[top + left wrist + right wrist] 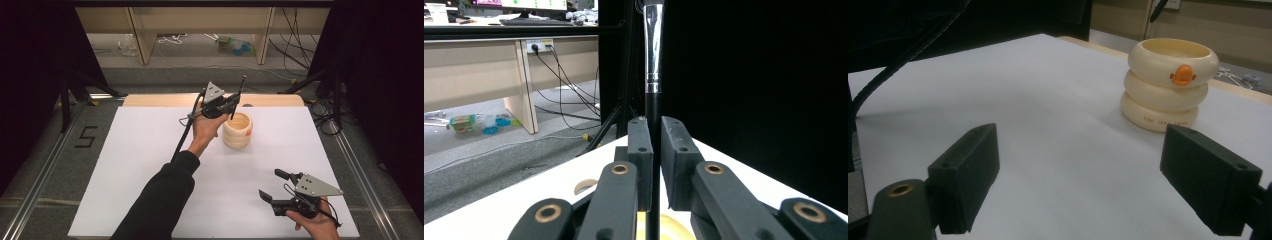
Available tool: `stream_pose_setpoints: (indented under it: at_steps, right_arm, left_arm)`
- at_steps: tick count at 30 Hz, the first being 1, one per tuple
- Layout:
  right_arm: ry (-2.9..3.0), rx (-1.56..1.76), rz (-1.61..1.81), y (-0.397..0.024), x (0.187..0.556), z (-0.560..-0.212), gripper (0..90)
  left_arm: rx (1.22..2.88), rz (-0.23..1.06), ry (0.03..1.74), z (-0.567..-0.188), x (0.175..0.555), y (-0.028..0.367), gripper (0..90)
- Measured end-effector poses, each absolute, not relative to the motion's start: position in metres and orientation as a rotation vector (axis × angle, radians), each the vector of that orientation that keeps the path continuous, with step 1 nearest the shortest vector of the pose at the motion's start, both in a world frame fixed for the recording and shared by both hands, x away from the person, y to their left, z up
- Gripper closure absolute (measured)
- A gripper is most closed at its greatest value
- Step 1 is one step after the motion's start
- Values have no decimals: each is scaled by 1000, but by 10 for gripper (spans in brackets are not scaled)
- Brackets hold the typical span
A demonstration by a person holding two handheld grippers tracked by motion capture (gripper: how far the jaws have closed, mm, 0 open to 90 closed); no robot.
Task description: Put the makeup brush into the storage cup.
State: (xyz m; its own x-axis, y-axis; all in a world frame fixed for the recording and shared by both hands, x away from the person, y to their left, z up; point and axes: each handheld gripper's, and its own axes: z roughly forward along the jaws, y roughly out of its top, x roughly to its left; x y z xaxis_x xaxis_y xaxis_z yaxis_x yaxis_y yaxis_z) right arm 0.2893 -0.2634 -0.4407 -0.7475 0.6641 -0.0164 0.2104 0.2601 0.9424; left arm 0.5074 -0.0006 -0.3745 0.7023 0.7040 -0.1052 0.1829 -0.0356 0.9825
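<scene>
A thin black brush handle with a silver ferrule [241, 87] stands almost upright, and my left gripper [234, 102] is shut on it. The left gripper view has the handle [653, 50] pinched between the two pads [640, 150]. Its lower end points into the mouth of a cream, ring-shaped cup [237, 130] with an orange duck bill on its side [1168, 85]. How deep the end reaches is hidden. A sliver of the cup [674, 227] lies under the jaws. My right gripper [270, 184] rests at the front right, open and empty, with its jaws [1093, 170] facing the cup.
A white sheet [150, 175] covers the table, with a wooden strip [150, 100] along its far edge. Metal rails [45, 170] run down both sides. Behind the table are desk legs, cables and some litter on the floor [235, 46].
</scene>
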Motion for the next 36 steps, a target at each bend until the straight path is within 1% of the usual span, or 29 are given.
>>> stream_pose_setpoints:
  at_steps: [5,25,36]
  right_arm:
    - [2106,779,1530,-262,291,-442,172]
    - [2147,813,1495,-263,288,-440,172]
    - [2111,774,1517,-262,290,-441,172]
  left_arm:
    - [1578,487,743,-376,509,-2,836]
    - [1576,487,732,-384,512,-8,836]
    - [1582,485,725,-391,513,-14,836]
